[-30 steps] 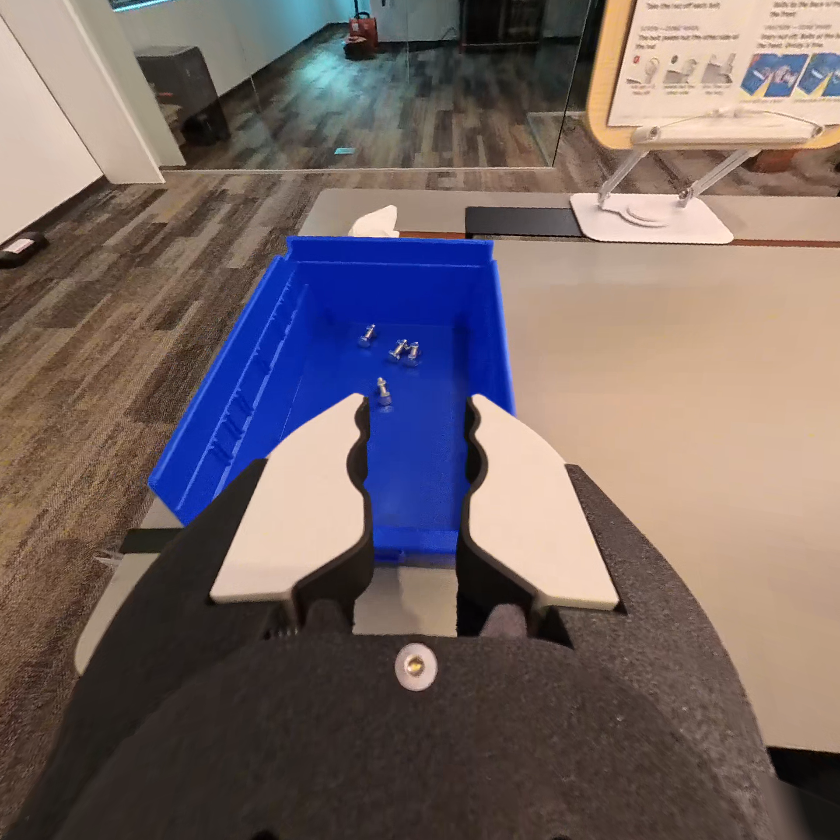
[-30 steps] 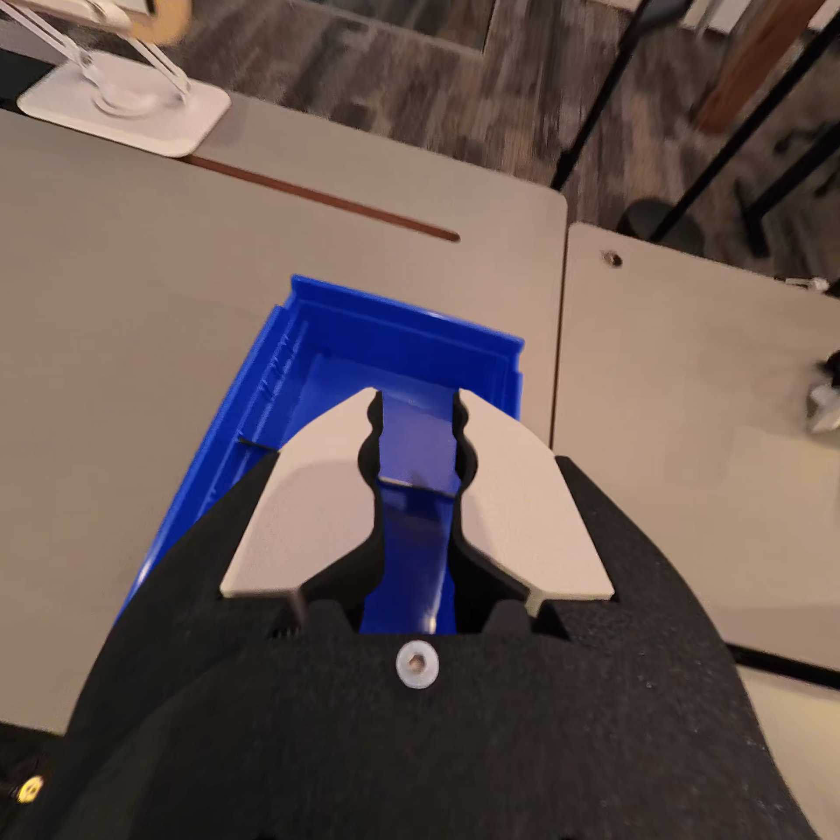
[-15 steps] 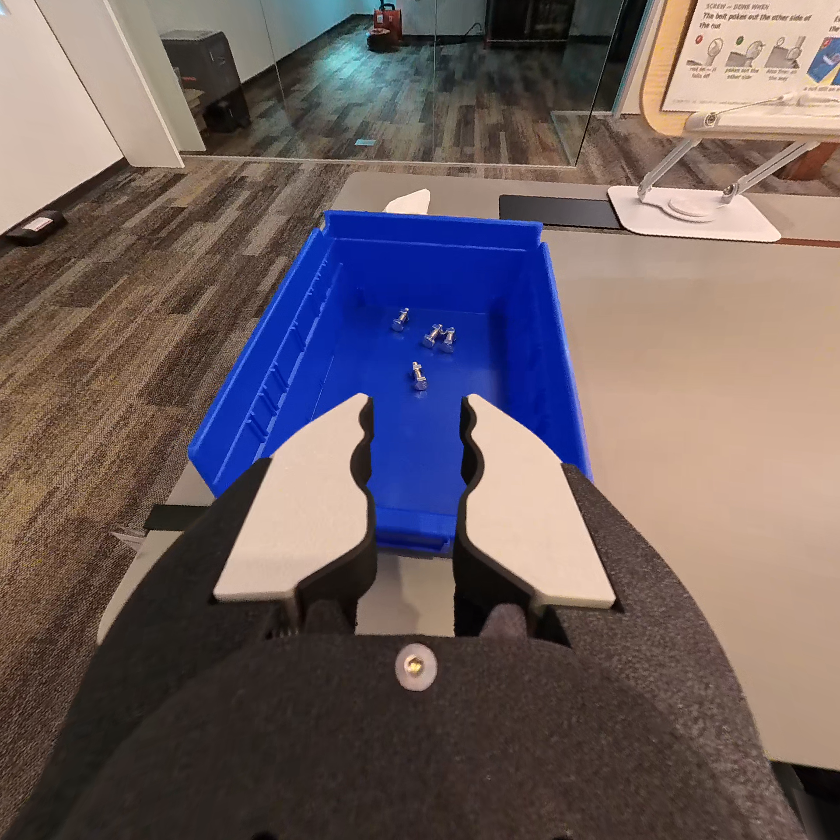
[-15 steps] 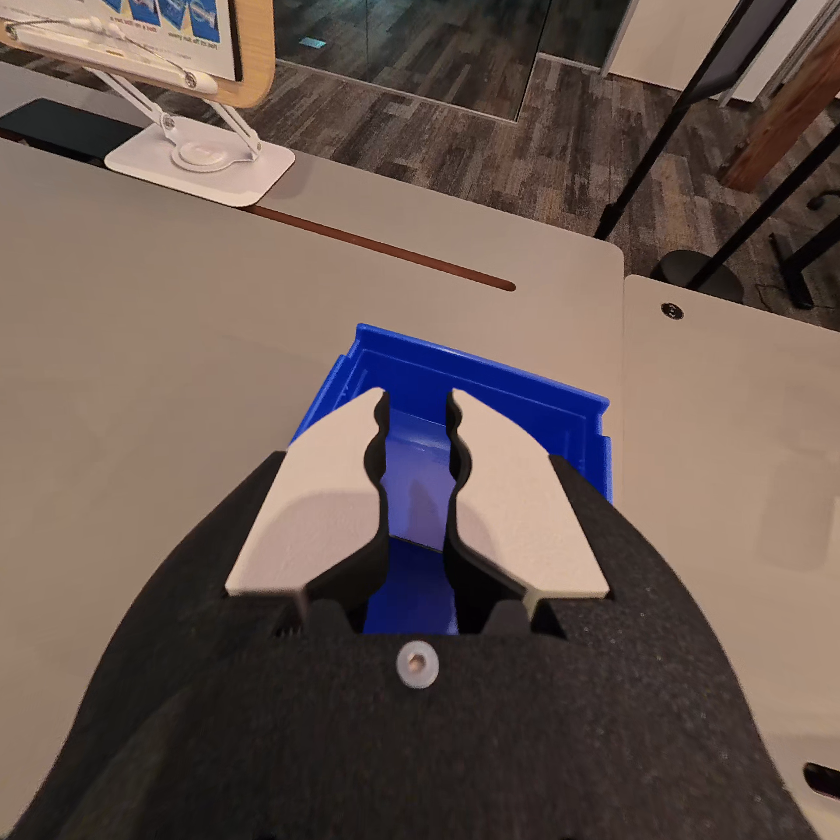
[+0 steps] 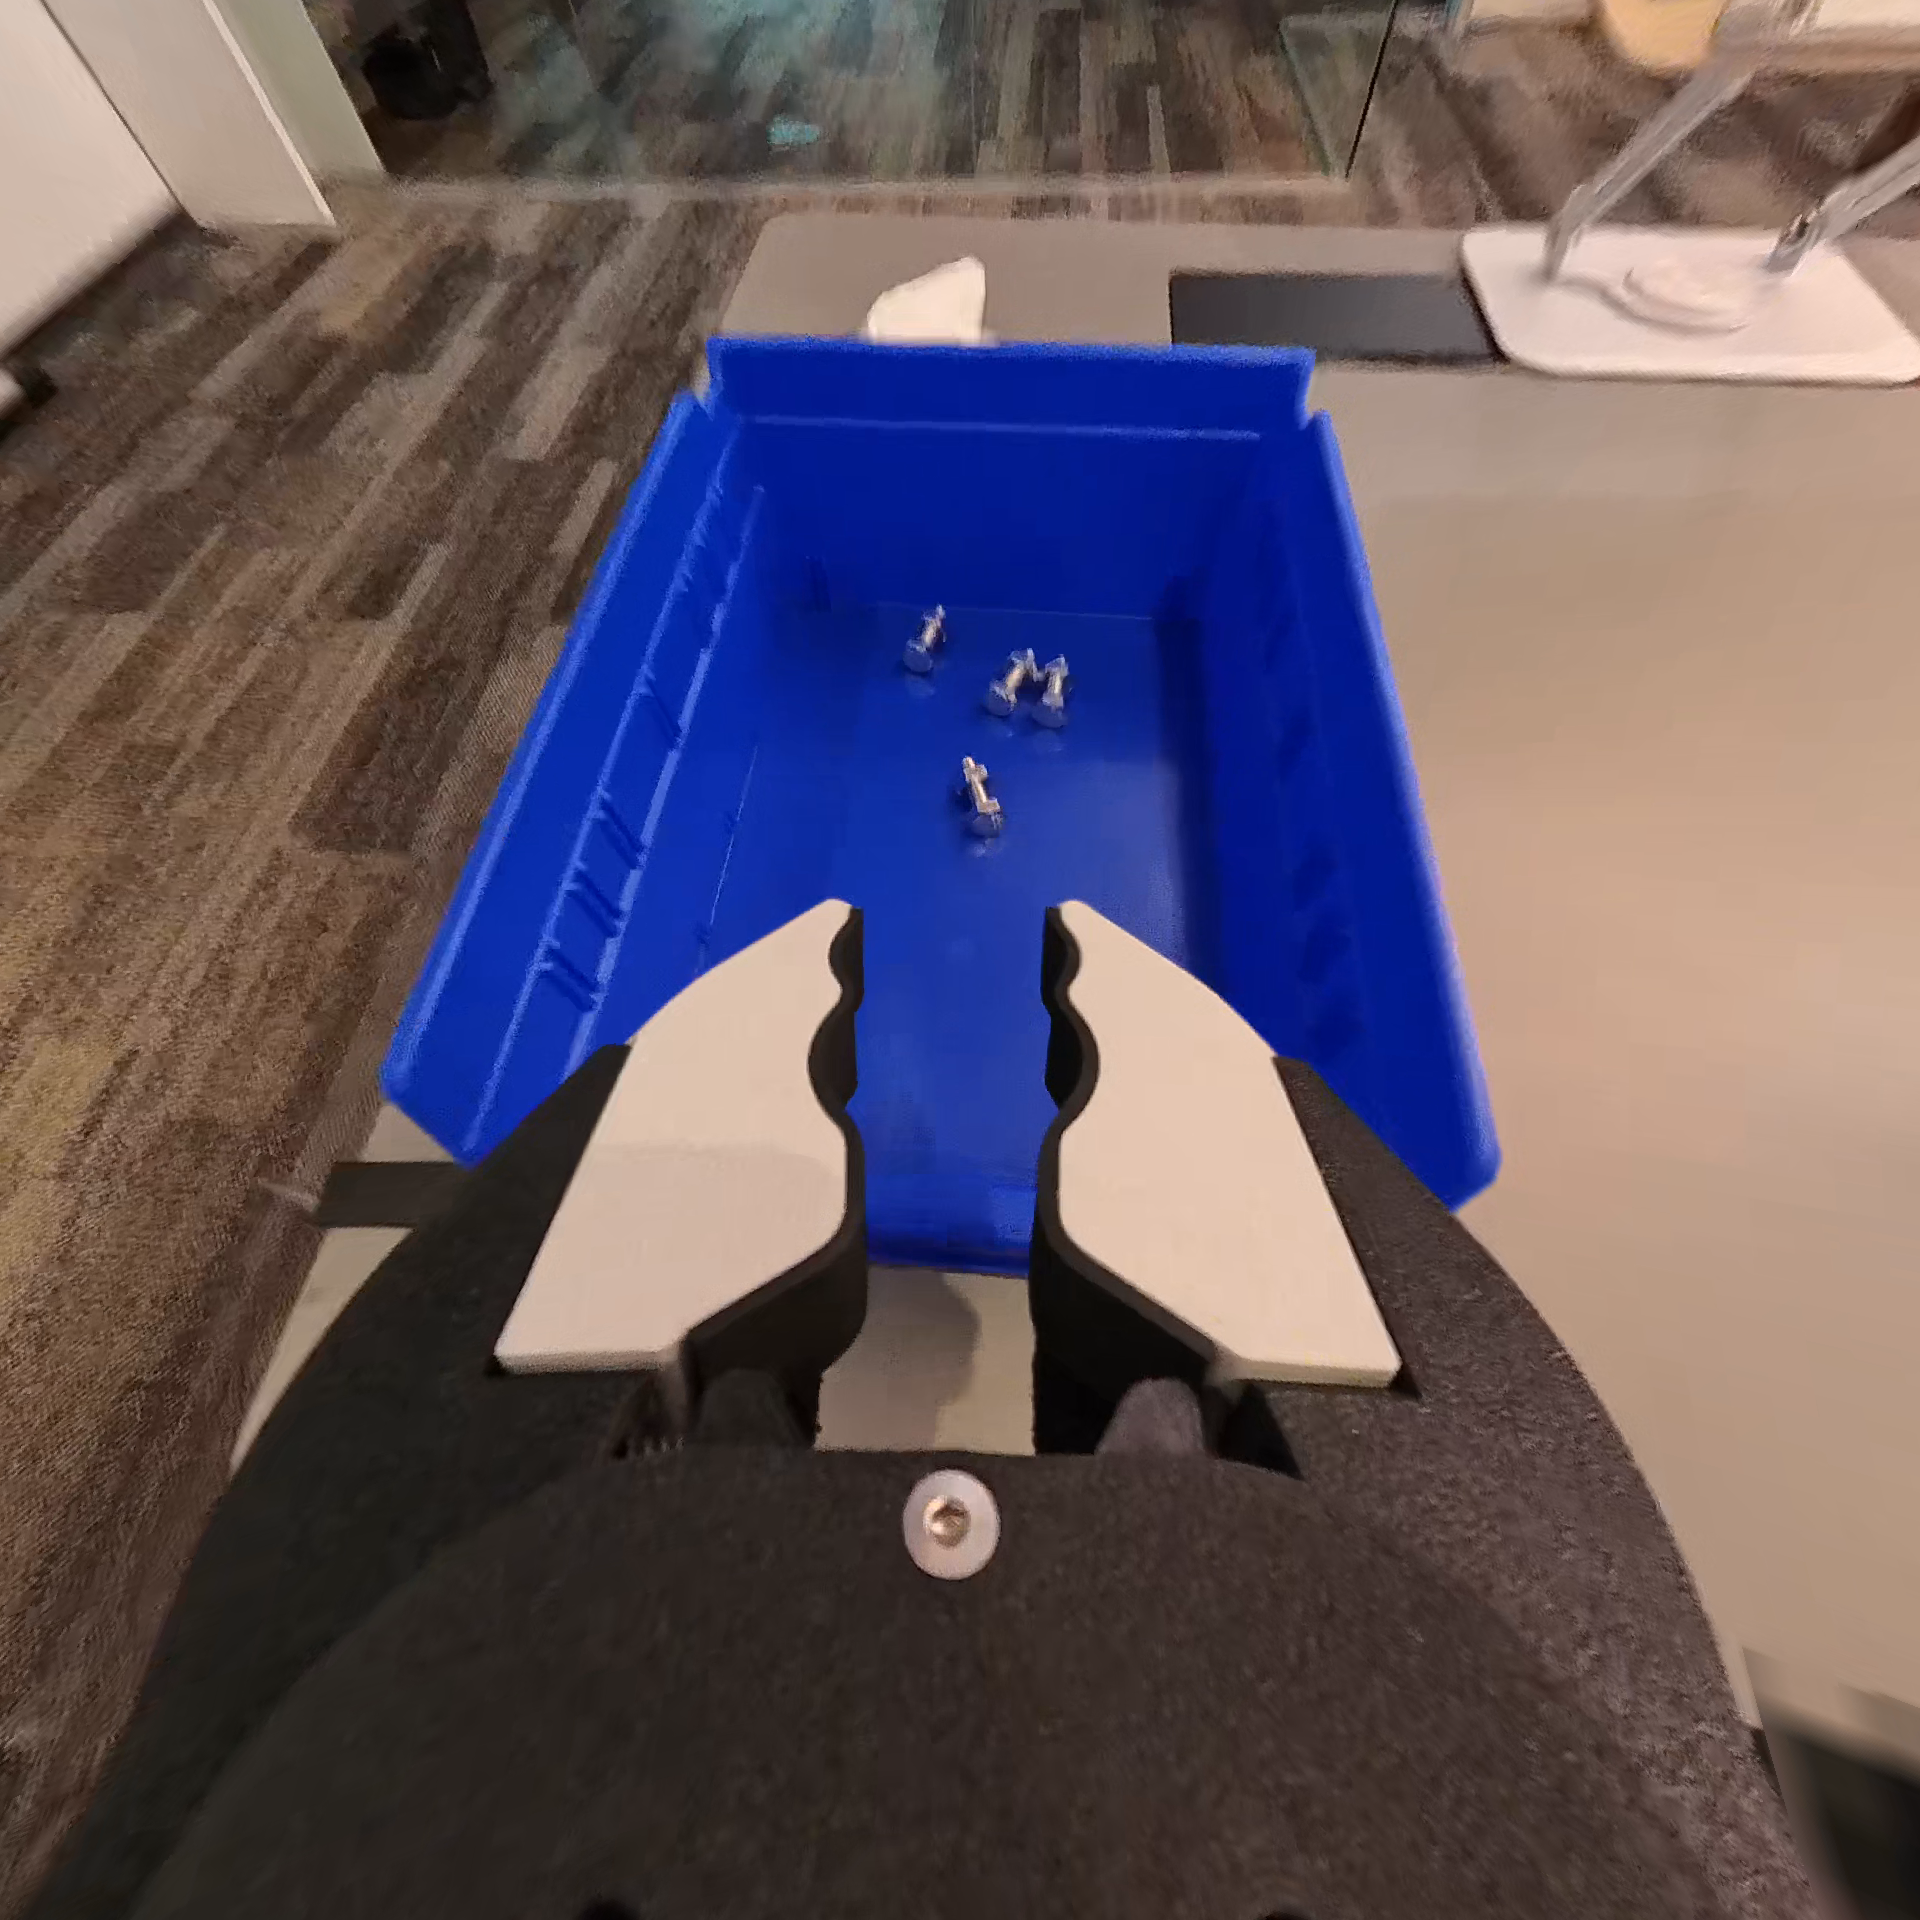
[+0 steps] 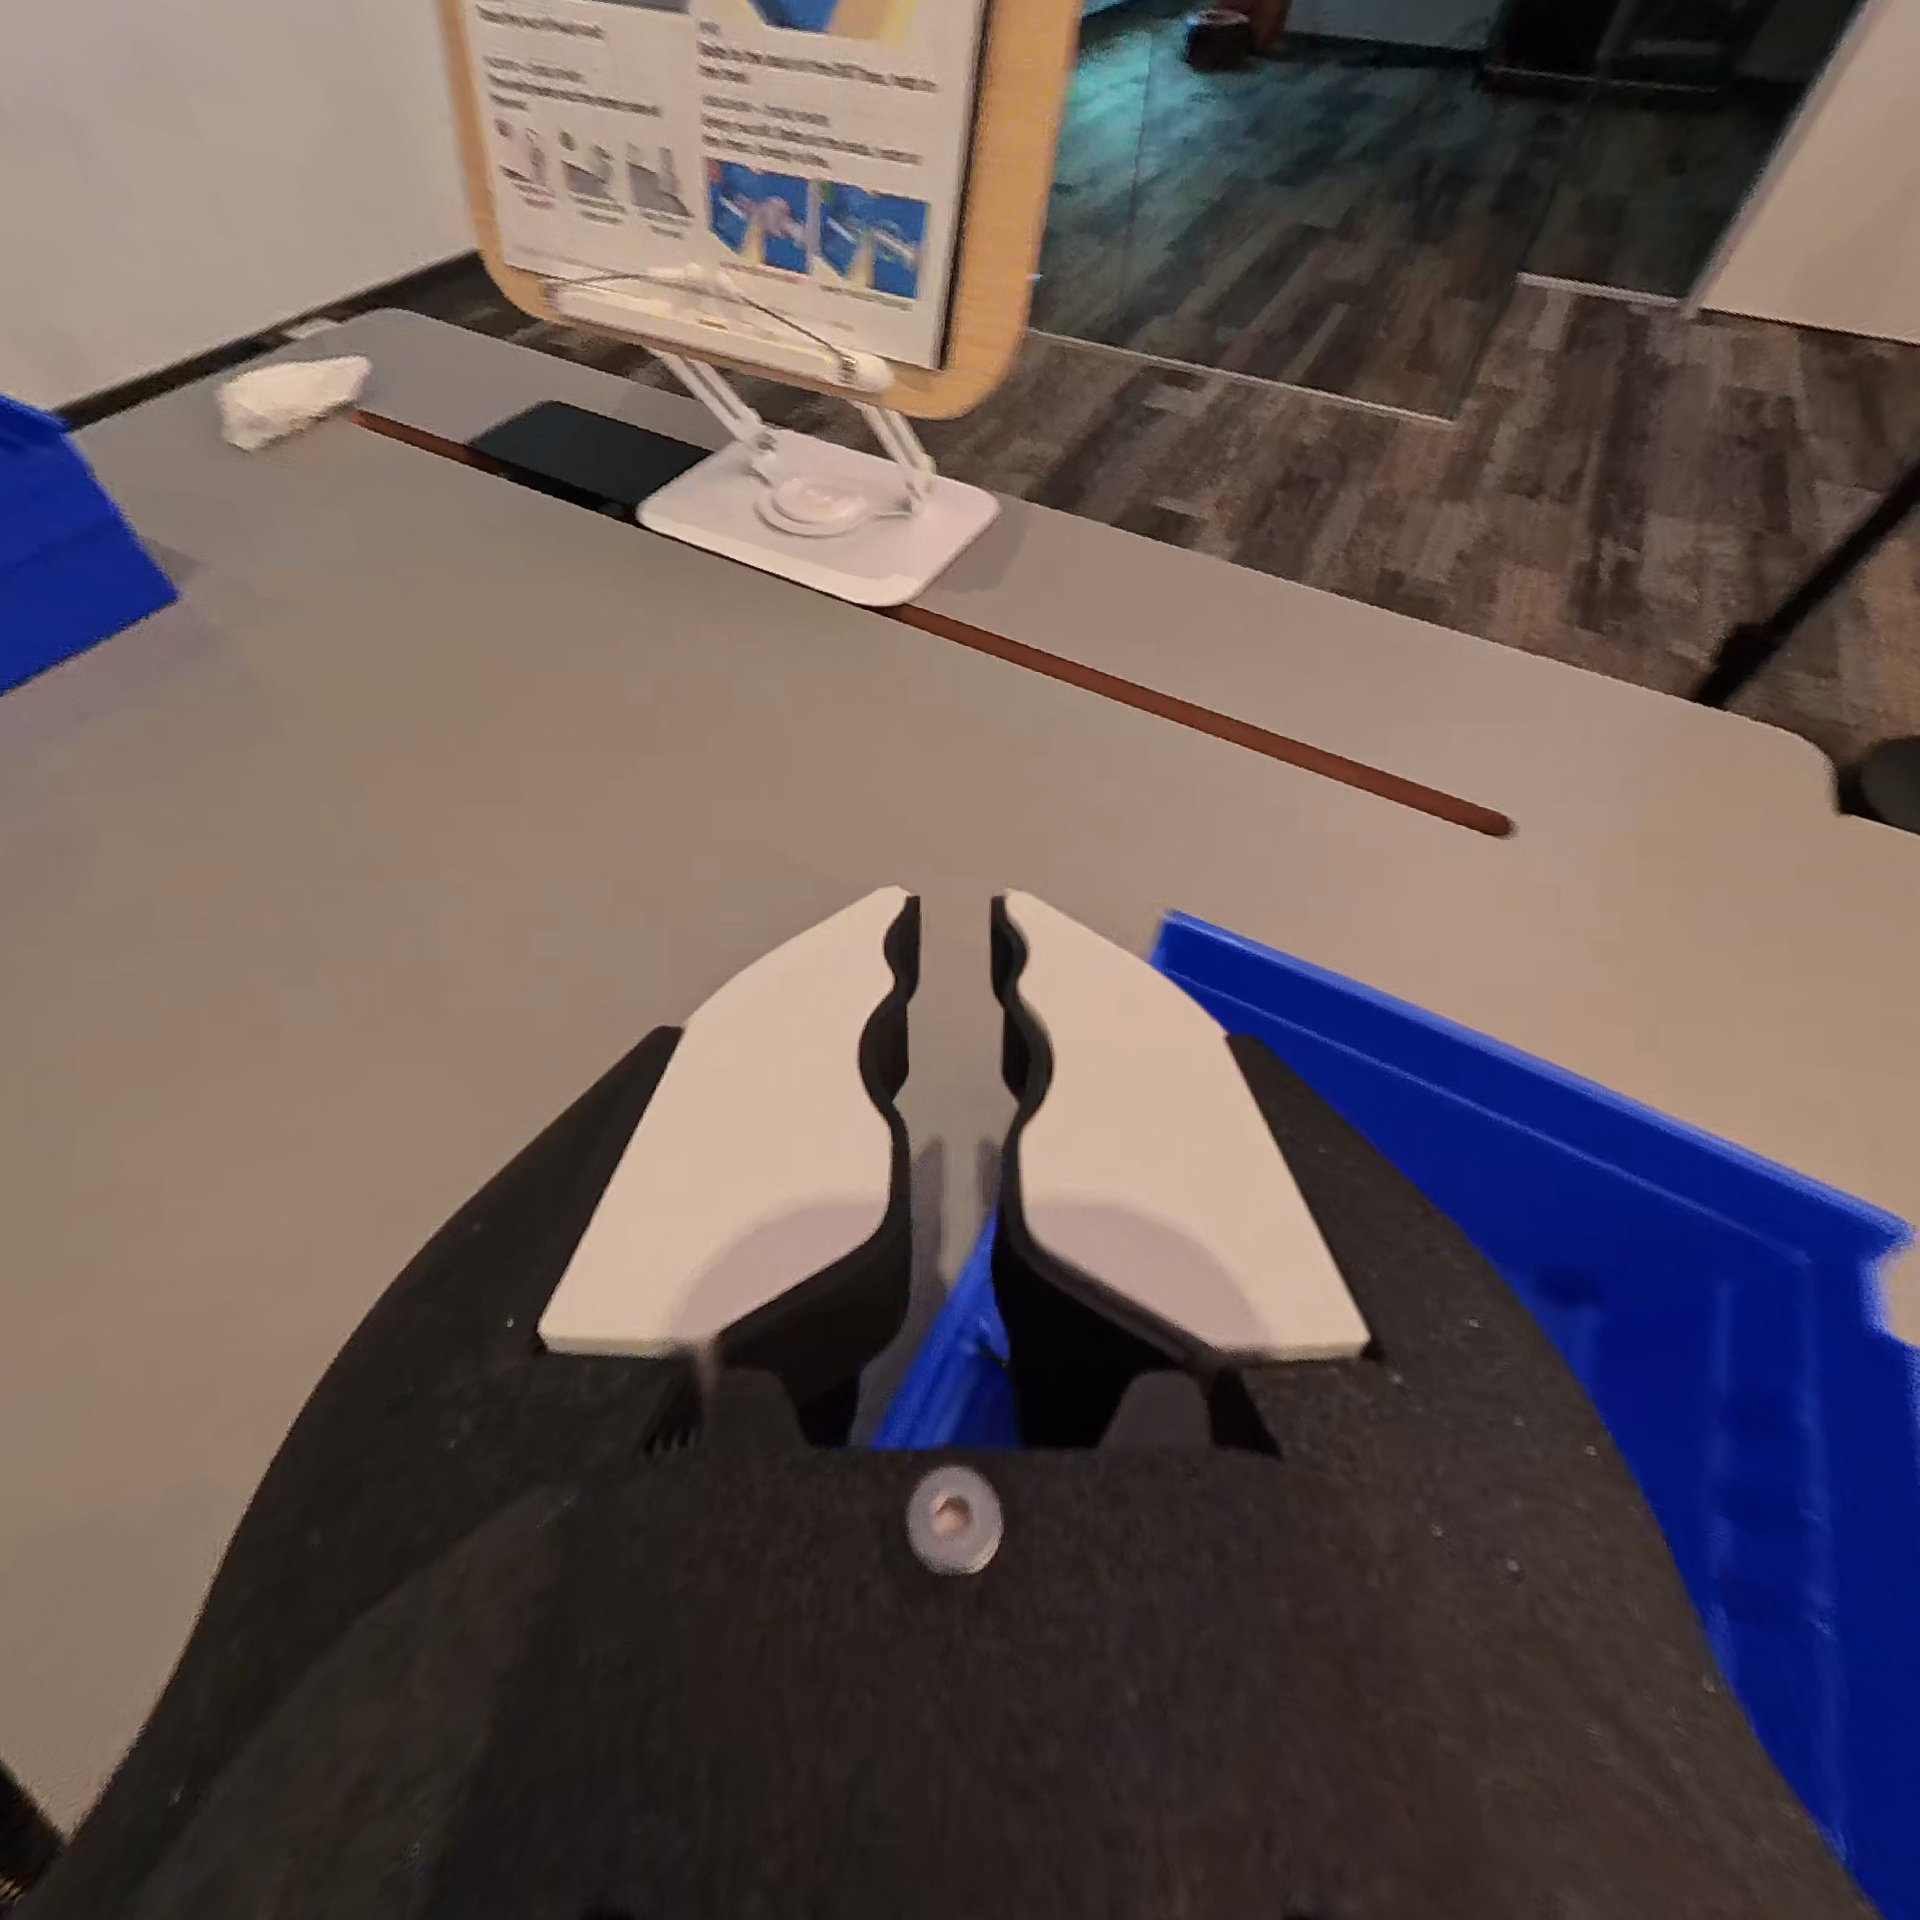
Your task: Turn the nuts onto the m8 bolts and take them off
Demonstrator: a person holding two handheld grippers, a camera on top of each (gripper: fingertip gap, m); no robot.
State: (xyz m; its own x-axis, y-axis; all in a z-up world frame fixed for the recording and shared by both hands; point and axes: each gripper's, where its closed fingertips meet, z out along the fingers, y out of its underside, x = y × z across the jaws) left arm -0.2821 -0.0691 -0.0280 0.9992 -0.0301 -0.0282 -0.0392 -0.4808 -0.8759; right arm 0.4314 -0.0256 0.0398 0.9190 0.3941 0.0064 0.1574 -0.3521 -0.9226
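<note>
While four small silver bolts (image 5: pixel 982 795) are lying loose on the floor of the blue bin (image 5: pixel 1351 727), the left gripper (image 5: pixel 951 914) is hovering over its near end, jaws spread and bare. Beside a second blue bin (image 6: pixel 1558 1143), the right gripper (image 6: pixel 954 899) is hanging over the grey table (image 6: pixel 468 831), jaws narrowly parted, pinching nothing.

Blue bin (image 5: pixel 1340 790), silver bolts (image 5: pixel 982 795)

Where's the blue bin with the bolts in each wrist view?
Left wrist view: blue bin fills the centre, just ahead of the open tongs, four bolts on its floor.
Right wrist view: only its corner shows at the far left edge; bolts not visible.
Shared landmark: crumpled white tissue behind the bin.
</note>
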